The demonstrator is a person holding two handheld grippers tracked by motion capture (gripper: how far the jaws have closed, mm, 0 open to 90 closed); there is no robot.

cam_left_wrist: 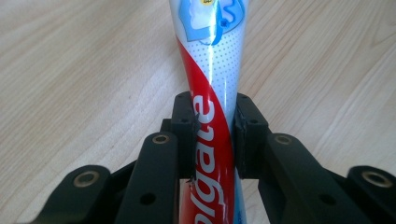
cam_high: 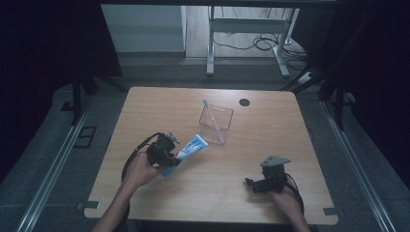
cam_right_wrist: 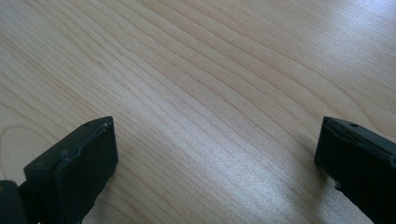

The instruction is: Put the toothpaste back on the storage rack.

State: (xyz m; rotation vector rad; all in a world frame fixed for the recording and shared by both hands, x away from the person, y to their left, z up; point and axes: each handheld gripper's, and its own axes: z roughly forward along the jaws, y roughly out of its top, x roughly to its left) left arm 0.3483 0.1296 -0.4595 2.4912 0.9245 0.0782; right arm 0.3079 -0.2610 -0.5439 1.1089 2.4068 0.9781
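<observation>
The left claw is clenched on a toothpaste tube, red, white and blue, pinched narrow at the pads. The tube slants over the table near a clear box. The right claw gapes, holding nothing.

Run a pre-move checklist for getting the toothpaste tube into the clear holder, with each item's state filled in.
1. Left gripper clamped on the toothpaste tube: ok, both pads press its sides.
2. Tube free to lift: cannot tell whether its far end rests on the table.
3. Clear holder upright with its mouth open: ok.
4. Room inside the holder: ok, though a toothbrush already leans across it.
5. Path from tube to holder: ok, bare wood between them.
6. Right gripper out of the way: ok, jaws wide apart over bare wood, near the table's right front.
</observation>
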